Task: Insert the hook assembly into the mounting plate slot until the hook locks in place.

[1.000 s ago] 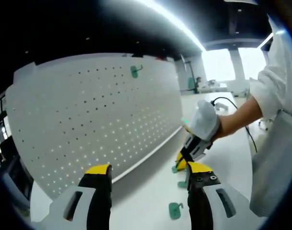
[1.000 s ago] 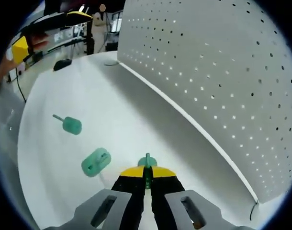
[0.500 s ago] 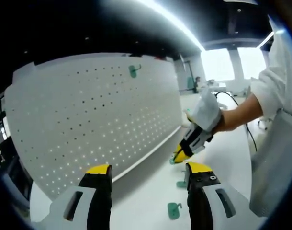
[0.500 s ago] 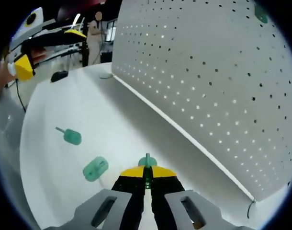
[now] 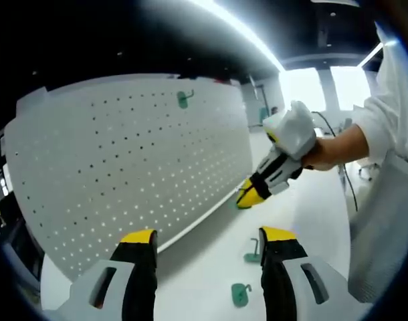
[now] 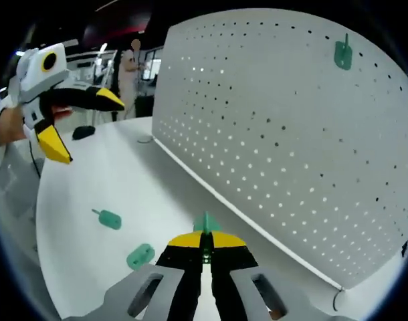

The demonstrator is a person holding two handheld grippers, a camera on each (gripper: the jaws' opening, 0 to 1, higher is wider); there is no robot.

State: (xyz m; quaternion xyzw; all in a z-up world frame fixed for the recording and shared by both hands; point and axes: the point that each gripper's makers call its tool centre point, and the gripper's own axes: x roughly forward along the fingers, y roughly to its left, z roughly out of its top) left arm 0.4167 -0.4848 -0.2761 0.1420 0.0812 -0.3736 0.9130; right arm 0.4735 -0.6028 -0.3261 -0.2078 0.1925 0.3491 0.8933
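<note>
The white pegboard mounting plate (image 5: 124, 167) (image 6: 277, 134) stands upright on the white table, with one green hook (image 5: 184, 99) (image 6: 343, 53) hanging near its top. My right gripper (image 6: 205, 242) is shut on a green hook assembly (image 6: 205, 224) and is raised above the table in front of the board's lower part. From the left gripper view, the right gripper (image 5: 251, 195) is held by a gloved hand close to the board. My left gripper (image 5: 207, 241) (image 6: 87, 130) is open and holds nothing, back from the board.
Two spare green hooks (image 5: 253, 253) (image 5: 240, 294) (image 6: 109, 219) (image 6: 140, 255) lie on the table (image 6: 77, 200). A small black object (image 6: 83, 132) sits at the table's far end. A person's sleeve (image 5: 384, 134) is on the right.
My right gripper has lifted the green hook off the table and moved up toward the pegboard. The left gripper has stayed put and open.
</note>
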